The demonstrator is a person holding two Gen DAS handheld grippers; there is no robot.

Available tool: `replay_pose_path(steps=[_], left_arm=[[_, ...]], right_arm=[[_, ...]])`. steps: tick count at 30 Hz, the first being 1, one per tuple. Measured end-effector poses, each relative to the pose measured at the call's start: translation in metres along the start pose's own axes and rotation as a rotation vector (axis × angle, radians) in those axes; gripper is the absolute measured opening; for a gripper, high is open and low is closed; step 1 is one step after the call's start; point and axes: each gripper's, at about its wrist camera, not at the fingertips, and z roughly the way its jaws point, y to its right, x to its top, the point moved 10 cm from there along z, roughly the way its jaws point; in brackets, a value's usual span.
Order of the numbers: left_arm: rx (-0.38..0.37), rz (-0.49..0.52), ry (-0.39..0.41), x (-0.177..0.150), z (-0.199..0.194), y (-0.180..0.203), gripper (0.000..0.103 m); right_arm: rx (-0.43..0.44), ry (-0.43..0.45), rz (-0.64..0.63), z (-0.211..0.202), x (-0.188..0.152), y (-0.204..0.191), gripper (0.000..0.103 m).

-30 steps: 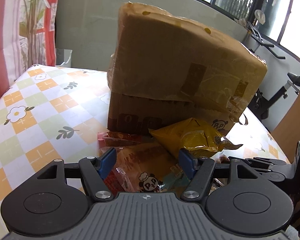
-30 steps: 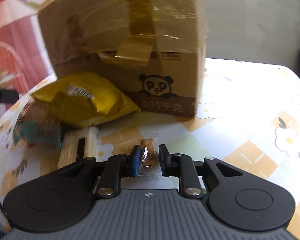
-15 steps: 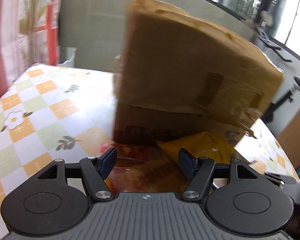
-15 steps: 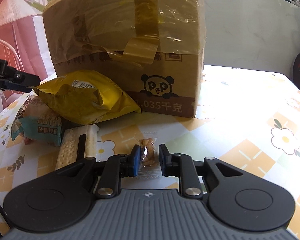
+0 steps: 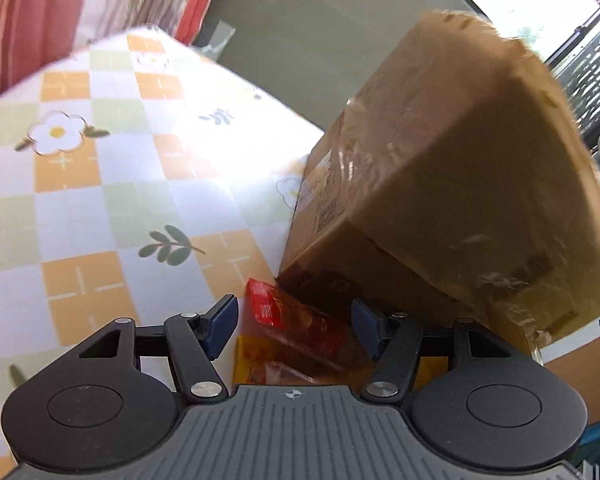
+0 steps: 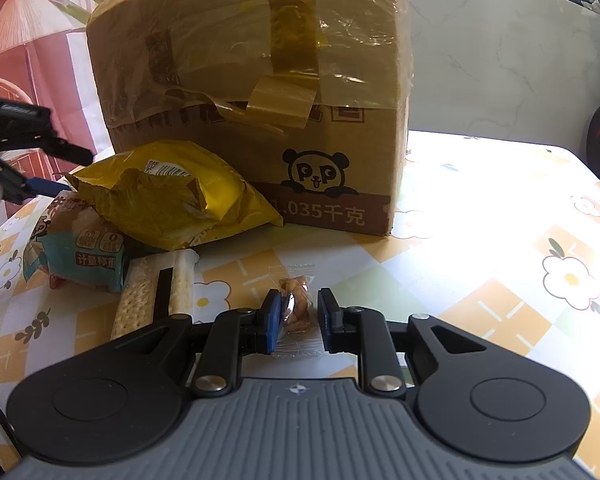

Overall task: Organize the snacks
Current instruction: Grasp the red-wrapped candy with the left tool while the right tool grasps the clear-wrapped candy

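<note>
My right gripper (image 6: 298, 322) is clamped on a small crinkly clear-wrapped snack (image 6: 296, 304). My left gripper (image 5: 294, 326), its jaws just closing, straddles a glossy red foil packet (image 5: 288, 316) untouched, at the taped cardboard box (image 5: 440, 208)'s corner; bare checked tablecloth (image 5: 100, 208) lies toward ten o'clock.

A: How is the left wrist view set?
B: It is tilted down over the worktop (image 5: 80, 216), close against a corner of the cardboard box (image 5: 452, 184), and it is rolled and blurred.

A: And the right wrist view?
B: It is held low and near the worktop (image 6: 500, 240), aimed at the panda-printed face of the box (image 6: 252, 80).

A: What is shared?
B: The box and the worktop are seen in both views; the left hand-held gripper (image 6: 40, 168) is caught at the right view's left edge.
</note>
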Motion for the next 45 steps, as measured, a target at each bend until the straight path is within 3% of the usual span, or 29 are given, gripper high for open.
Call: replay_pose_path(steps=[9,18,20,21,22,24,26,29,33,40,45], left_arm=[[-0.022,0.127,-0.086,-0.012,0.035,0.003,0.059],[-0.055,0.175,-0.068,-0.010,0.052,0.016,0.059],[-0.042,0.204,-0.064,-0.011,0.053,0.017,0.054],[-0.037,0.219,-0.060,-0.014,0.052,0.017,0.050],[-0.031,0.231,-0.051,-0.015,0.051,0.016,0.038],[-0.077,0.231,-0.031,-0.015,0.047,0.018,0.022],[-0.087,0.239,-0.011,-0.017,0.040,0.019,0.014],[-0.047,0.301,0.028,-0.019,0.027,0.021,0.014],[-0.018,0.312,0.076,-0.018,0.008,0.018,0.014],[-0.058,0.312,0.165,-0.011,-0.047,0.026,0.014],[-0.052,0.306,0.176,-0.011,-0.049,0.025,0.014]], right_arm=[[0.006,0.002,0.013,0.000,0.000,0.000,0.022],[0.008,0.003,0.017,0.001,0.000,-0.001,0.022],[0.009,0.004,0.018,0.001,0.000,-0.001,0.022],[0.009,0.004,0.018,0.001,0.000,0.000,0.022],[0.009,0.004,0.018,0.001,0.000,-0.001,0.022],[0.009,0.004,0.017,0.001,0.000,0.000,0.022],[0.009,0.003,0.017,0.001,0.000,0.000,0.022],[0.008,0.004,0.017,0.001,0.000,0.000,0.022],[0.009,0.004,0.018,0.001,0.000,0.000,0.022],[0.007,0.004,0.014,0.001,0.000,0.000,0.022],[0.006,0.004,0.011,0.001,0.000,0.000,0.022]])
